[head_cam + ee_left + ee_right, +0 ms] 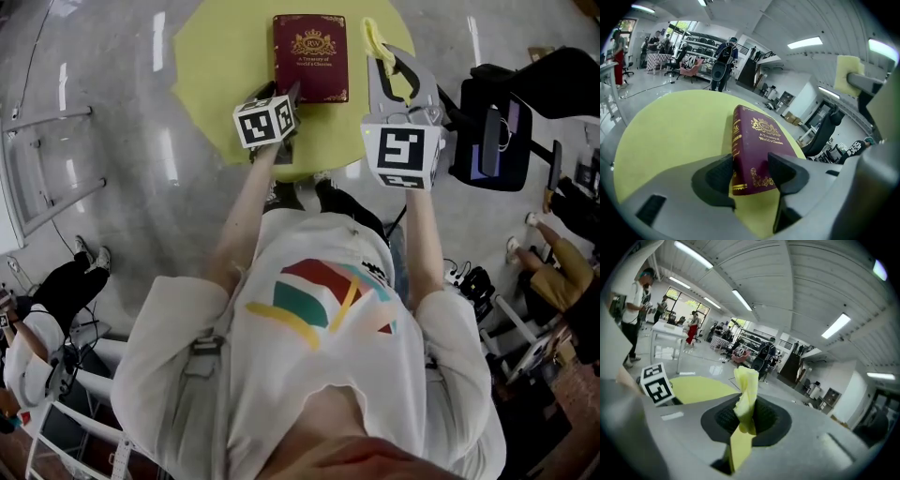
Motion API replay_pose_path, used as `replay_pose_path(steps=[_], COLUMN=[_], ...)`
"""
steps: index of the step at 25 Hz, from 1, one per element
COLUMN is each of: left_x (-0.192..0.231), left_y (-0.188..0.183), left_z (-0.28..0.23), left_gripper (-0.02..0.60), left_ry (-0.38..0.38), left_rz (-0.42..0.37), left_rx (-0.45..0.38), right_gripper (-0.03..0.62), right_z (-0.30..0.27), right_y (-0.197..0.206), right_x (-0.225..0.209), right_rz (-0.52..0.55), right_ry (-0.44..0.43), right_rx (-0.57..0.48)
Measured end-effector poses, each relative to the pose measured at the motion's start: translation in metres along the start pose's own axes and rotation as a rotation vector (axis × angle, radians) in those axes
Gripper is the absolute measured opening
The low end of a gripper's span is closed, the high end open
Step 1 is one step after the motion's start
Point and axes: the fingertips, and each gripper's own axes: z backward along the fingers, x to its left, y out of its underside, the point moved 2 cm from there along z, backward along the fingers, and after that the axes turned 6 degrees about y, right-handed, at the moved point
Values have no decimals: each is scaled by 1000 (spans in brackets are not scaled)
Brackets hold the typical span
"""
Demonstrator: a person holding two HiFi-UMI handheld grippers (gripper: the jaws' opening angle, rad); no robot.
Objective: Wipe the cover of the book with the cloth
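Observation:
A maroon book [310, 56] with gold print lies on the round yellow table [214, 58]. My left gripper [289, 95] is at the book's near left corner. In the left gripper view the book's [757, 150] near end sits between the jaws of the left gripper [750, 174], one by the spine and one on the cover, both touching. My right gripper [389, 66] is raised over the table's right edge, shut on a yellow cloth [376, 39]. The cloth [746, 397] sticks up from the right gripper [747, 417] and is clear of the book.
A black office chair [497, 131] stands just right of the table. People sit at the right [562, 272] and lower left [47, 291]. A metal frame [47, 159] is on the floor at left. A person with a backpack [724, 56] stands beyond the table.

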Motion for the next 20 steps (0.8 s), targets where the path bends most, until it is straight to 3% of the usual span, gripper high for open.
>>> replay_pose_path(steps=[5, 10, 14, 20], left_x=[-1, -2, -3, 0], left_y=[1, 3, 3, 3], left_z=[0, 2, 0, -1], left_gripper=[238, 238, 238, 238], left_ry=[8, 7, 19, 18], left_rz=[12, 21, 23, 55], left_rx=[-4, -12, -13, -12], right_gripper=[29, 29, 28, 28], right_z=[-83, -143, -173, -196], right_y=[20, 57, 93, 132], right_x=[9, 30, 47, 68], right_rz=[339, 571, 678, 756], right_ry=[-80, -175, -264, -367], right_rx=[73, 171, 270, 384])
